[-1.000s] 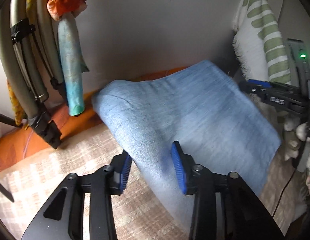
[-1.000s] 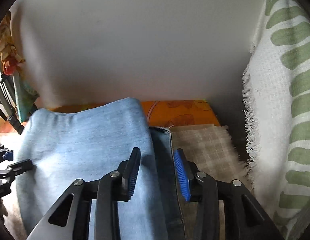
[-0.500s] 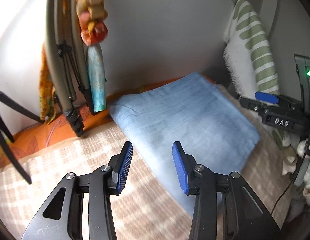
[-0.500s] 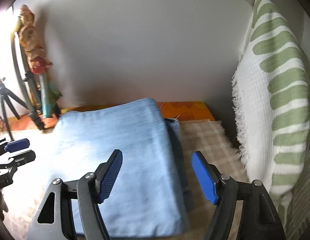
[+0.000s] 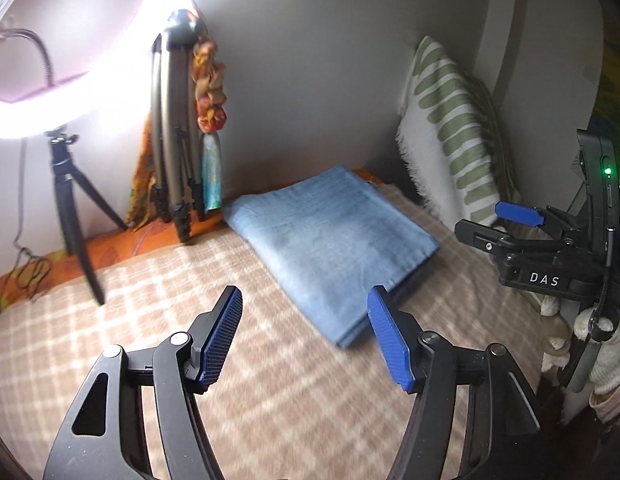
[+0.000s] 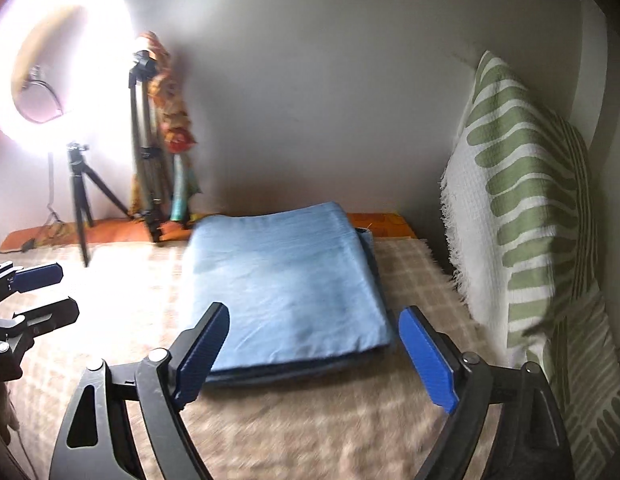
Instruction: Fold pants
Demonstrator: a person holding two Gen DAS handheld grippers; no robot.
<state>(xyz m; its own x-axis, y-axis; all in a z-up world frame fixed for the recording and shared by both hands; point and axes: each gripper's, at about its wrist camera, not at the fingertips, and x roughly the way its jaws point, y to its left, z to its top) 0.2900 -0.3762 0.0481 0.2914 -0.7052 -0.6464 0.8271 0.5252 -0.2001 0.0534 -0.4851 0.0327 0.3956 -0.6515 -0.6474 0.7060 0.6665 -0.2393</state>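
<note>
Right wrist: right tongs point(image 6: 313, 354) just opening, empty, above folded pants point(image 6: 286, 280).

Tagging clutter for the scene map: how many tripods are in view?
2. A short black tripod carrying the lit ring light stands at the far left; a taller grey folded tripod leans against the wall just right of it. Others may be out of frame.

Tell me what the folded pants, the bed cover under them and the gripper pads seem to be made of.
Folded pants: light blue denim by the look, matte, faint woven streaks.
Bed cover: soft beige checked fabric, probably fleece or wool; fuzzy nap.
Left gripper pads: blue rubber or plastic, finely ribbed.
</note>
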